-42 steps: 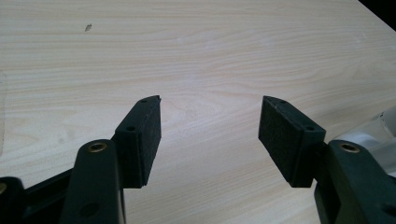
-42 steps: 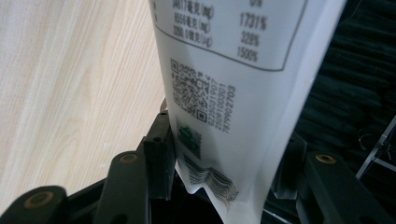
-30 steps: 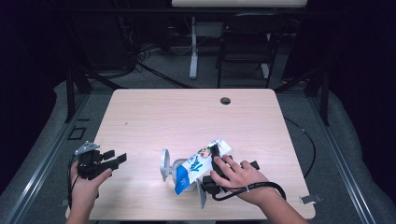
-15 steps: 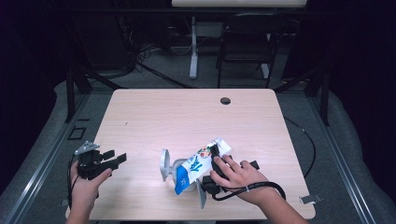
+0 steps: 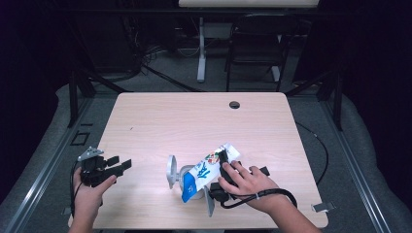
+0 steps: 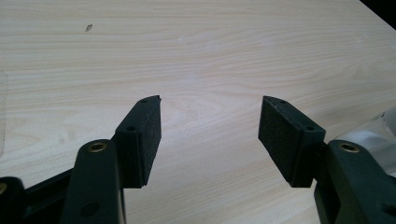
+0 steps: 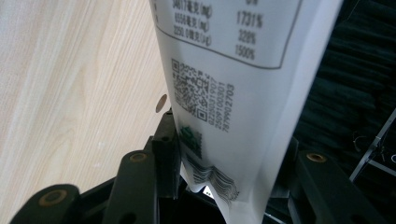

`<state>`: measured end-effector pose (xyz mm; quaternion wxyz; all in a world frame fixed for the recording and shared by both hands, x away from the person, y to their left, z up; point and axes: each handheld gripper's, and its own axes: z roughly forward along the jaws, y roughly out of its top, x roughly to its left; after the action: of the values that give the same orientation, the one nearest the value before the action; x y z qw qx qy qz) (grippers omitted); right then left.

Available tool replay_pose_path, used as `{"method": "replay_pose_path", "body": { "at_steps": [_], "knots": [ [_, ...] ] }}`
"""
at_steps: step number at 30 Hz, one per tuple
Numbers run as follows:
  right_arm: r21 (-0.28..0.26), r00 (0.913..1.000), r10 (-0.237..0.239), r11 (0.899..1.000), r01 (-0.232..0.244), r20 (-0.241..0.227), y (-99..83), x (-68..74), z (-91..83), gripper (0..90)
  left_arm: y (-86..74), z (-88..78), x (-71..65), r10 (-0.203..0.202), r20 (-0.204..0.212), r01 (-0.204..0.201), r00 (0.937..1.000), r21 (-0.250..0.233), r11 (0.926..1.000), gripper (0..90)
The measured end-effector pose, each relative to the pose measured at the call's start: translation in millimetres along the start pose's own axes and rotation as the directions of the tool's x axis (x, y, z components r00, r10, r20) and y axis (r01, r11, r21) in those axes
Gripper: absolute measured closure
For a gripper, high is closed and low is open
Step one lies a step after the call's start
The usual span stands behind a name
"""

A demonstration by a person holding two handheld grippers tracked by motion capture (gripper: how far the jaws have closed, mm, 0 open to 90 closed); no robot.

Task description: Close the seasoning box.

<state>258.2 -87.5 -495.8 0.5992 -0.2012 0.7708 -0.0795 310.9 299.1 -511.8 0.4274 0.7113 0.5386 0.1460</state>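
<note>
A white and blue pouch (image 5: 206, 170) lies tilted near the table's front edge, under the person's right hand (image 5: 240, 180). In the right gripper view its printed back with a QR code (image 7: 219, 93) stands between the black jaws of my right gripper (image 7: 231, 149). Those jaws have just been closing on it. The left pad (image 7: 169, 154) presses its edge and the other pad is hidden behind it. My left gripper (image 5: 119, 164) rests at the front left, jaws open (image 6: 210, 121) over bare wood with nothing between them.
The wooden table (image 5: 194, 121) has a round cable hole (image 5: 234, 104) near its far edge. Two grey pieces (image 5: 171, 171) flank the pouch's blue end. A black cable (image 5: 272, 194) trails from the right hand. Dark floor, a chair and stand legs lie beyond.
</note>
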Motion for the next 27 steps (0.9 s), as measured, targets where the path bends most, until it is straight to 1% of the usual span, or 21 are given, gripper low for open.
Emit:
{"method": "replay_pose_path", "body": {
  "at_steps": [22, 23, 25, 26, 27],
  "knots": [
    [-0.002, 1.0, 0.0, 1.0, 0.0, 0.001, 0.3, -0.6, 0.8, 58.6, -0.1, 0.0, 0.3, 0.001, -0.005, -0.001, 1.0, 0.0, 1.0, 39.6],
    [0.0, 1.0, 0.0, 1.0, 0.0, 0.001, 0.4, -0.5, 0.7, 58.7, 0.2, -0.5, 0.6, 0.002, -0.002, -0.002, 1.0, 0.007, 1.0, 39.7],
    [0.001, 1.0, 0.0, 1.0, 0.0, 0.001, 0.6, -0.5, 0.6, 58.8, 0.0, -0.3, 0.7, 0.002, -0.003, -0.002, 1.0, 0.002, 1.0, 39.6],
    [0.001, 1.0, 0.0, 1.0, 0.0, 0.001, 0.6, -0.5, 0.6, 58.8, 0.4, -1.0, 1.1, 0.003, 0.0, -0.003, 1.0, 0.013, 0.9999, 39.6],
    [0.001, 1.0, -0.001, 1.0, 0.001, 0.001, 0.6, -0.5, 0.7, 58.8, 0.4, -1.0, 1.1, 0.002, 0.0, -0.002, 1.0, 0.012, 0.9999, 39.7]
  ]
}}
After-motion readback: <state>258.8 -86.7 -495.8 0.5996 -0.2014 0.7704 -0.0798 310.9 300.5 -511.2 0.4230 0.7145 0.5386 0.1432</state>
